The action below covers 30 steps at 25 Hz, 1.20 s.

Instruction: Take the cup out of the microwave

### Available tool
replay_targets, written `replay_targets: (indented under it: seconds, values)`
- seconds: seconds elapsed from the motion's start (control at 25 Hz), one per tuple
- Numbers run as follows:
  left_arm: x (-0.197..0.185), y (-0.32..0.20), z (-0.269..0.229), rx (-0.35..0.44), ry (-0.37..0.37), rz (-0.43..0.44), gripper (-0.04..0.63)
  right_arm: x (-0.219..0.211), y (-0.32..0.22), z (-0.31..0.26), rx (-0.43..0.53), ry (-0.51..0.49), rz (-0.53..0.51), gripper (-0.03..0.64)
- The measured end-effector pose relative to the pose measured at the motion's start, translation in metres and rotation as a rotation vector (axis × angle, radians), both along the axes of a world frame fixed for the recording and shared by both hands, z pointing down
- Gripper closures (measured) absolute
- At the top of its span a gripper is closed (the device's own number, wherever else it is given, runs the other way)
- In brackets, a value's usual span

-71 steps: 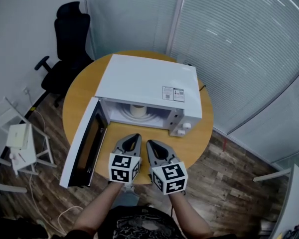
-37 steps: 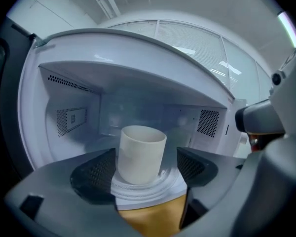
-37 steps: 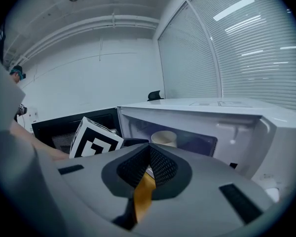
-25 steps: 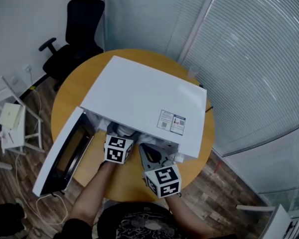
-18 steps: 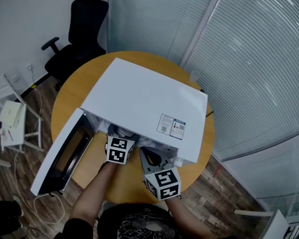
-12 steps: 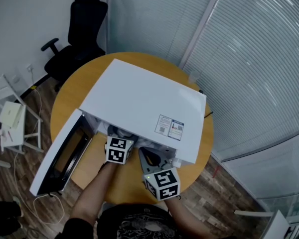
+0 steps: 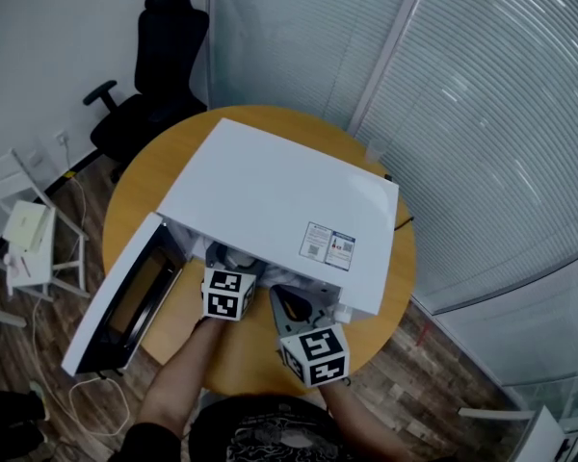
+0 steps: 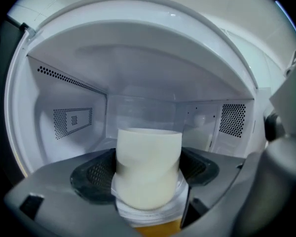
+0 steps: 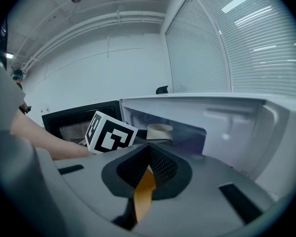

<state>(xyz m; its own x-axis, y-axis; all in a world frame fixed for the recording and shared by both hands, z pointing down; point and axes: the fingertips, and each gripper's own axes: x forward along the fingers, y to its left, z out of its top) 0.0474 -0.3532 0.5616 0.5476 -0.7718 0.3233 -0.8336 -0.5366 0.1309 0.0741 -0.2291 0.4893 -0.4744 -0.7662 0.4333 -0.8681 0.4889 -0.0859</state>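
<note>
Head view: a white box-shaped microwave [image 7: 270,195] with its door [image 7: 125,301] swung open is noted on a round wooden worktop [image 7: 397,268]; the left gripper [image 7: 229,272] is reached into the cavity, the right gripper [image 7: 287,302] held just outside the front. Left gripper view: a cream-white cylindrical cup [image 8: 149,152], inside the cavity, is clamped between the fingers [image 8: 96,174], its wall pinched inward. Right gripper view: the fingers [image 9: 163,164] are drawn together to a narrow slit, nothing held.
</note>
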Motion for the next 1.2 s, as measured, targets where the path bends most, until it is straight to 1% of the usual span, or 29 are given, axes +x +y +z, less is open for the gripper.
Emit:
replay_targets:
  seconds: [0.12, 0.56, 0.8, 1.2]
  values:
    - [-0.005, 0.006, 0.002, 0.005, -0.01, -0.006, 0.187, -0.002, 0.002, -0.001, 0.004, -0.007, -0.006, 0.601]
    - [-0.013, 0.02, -0.005, 0.033, 0.002, -0.029, 0.189, -0.006, 0.014, -0.003, 0.009, -0.017, -0.028, 0.601]
    - [-0.014, 0.032, -0.019, 0.047, 0.023, -0.039, 0.19, -0.006, 0.017, -0.007, 0.023, -0.025, -0.035, 0.601]
    - [-0.032, 0.063, -0.031, 0.052, 0.03, -0.1, 0.189, -0.01, 0.031, -0.018, 0.052, -0.053, -0.081, 0.601]
